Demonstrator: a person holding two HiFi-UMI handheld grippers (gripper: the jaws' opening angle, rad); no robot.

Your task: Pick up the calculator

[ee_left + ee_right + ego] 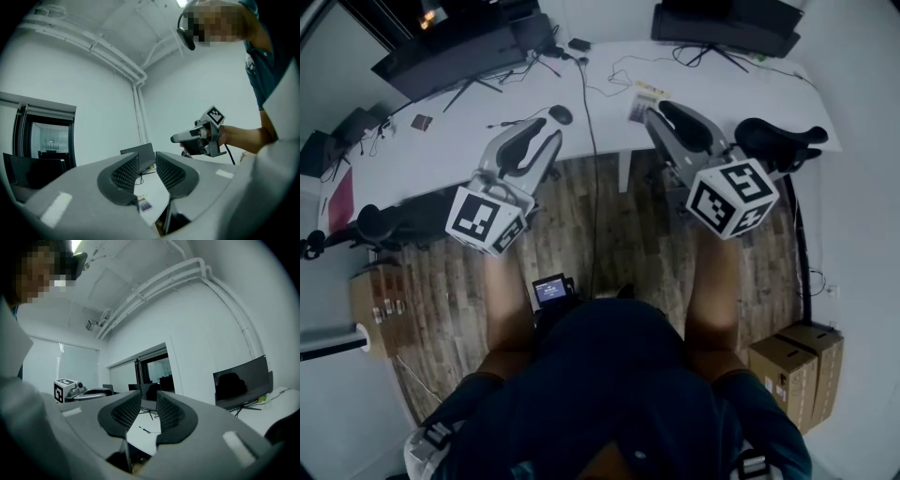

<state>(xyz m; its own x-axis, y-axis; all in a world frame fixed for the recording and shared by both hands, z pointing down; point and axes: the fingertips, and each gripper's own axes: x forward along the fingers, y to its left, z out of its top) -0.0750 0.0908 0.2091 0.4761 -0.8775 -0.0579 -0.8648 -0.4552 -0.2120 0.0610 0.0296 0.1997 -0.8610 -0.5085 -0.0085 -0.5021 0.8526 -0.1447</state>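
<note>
- No brand or writing can be read anywhere. The only markings are the black-and-white square patterns on the cube of each gripper.
- The calculator (pixel 644 102) lies flat near the front edge of the white desk (pixel 469 141), with a yellow strip along its top. It sits just ahead of the right gripper (pixel 670 117) and is untouched.
- The left gripper (pixel 539 141) is held level over the desk edge, its jaws drawn together to a slit with nothing between them.
- The right gripper's jaws stand equally close and are likewise empty.
- A small lit screen (pixel 551 289) sits at the person's front, its text too small to read.
- The desk carries two dark monitors (pixel 450 56), a mouse (pixel 561 114) and loose cables (pixel 592 169), one trailing over the edge.
- Below are wood-plank floor (pixel 572 225), a black chair (pixel 778 141) and cardboard boxes (pixel 797 366) by the wall.
- The walls are plain white, and white pipes (pixel 178 275) run along the ceiling.
</note>
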